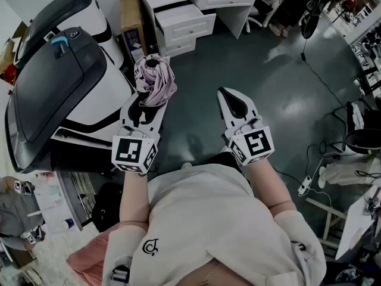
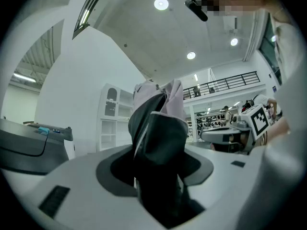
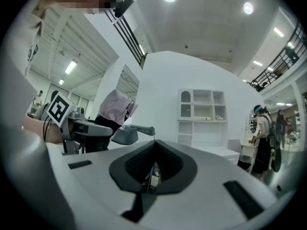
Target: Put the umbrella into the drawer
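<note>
At the bottom centre of the head view, the person is wearing a pale cream short-sleeved fabric top [image 1: 208, 219], with a small dark curled logo [image 1: 151, 247] showing at its lower left. The left gripper [image 1: 149, 97], left of centre, and the right gripper [image 1: 232, 103], right of centre, are each showing a white tapered plastic shell with black inner padding. Each is carrying a white cube printed with black square markers: the left cube [image 1: 134, 152] and the right cube [image 1: 256, 143].
</note>
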A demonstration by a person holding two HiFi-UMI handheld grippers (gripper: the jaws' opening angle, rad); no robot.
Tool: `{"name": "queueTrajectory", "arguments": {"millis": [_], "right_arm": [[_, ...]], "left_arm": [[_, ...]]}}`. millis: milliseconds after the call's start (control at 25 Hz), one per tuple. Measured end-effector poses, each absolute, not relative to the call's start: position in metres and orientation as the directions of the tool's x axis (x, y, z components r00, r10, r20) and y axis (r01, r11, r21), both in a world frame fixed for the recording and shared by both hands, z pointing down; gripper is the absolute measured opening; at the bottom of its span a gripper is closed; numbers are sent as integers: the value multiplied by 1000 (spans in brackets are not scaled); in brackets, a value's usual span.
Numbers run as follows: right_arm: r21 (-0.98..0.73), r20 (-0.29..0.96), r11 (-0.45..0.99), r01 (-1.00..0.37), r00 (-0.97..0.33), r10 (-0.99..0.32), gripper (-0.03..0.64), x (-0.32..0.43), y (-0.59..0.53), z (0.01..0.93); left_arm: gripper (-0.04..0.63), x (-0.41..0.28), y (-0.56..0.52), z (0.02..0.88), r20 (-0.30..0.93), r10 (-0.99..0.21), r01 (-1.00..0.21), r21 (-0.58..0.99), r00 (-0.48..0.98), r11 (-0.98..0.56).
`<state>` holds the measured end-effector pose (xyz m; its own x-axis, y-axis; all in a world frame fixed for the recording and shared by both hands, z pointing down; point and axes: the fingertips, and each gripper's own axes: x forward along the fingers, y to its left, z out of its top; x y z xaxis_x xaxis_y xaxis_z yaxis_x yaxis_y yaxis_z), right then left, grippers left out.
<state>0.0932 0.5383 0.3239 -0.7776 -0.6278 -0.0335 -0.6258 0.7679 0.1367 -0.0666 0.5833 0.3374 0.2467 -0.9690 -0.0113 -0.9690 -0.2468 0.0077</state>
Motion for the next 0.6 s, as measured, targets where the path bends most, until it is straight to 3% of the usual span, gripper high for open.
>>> {"name": "queueTrajectory", "arguments": {"millis": [600], "right_arm": [[36, -55, 752, -658, -753, -656, 5, 82, 533, 331]], "left_arm": [[229, -90, 589, 343, -6, -971, -971, 24, 240, -240]]}}
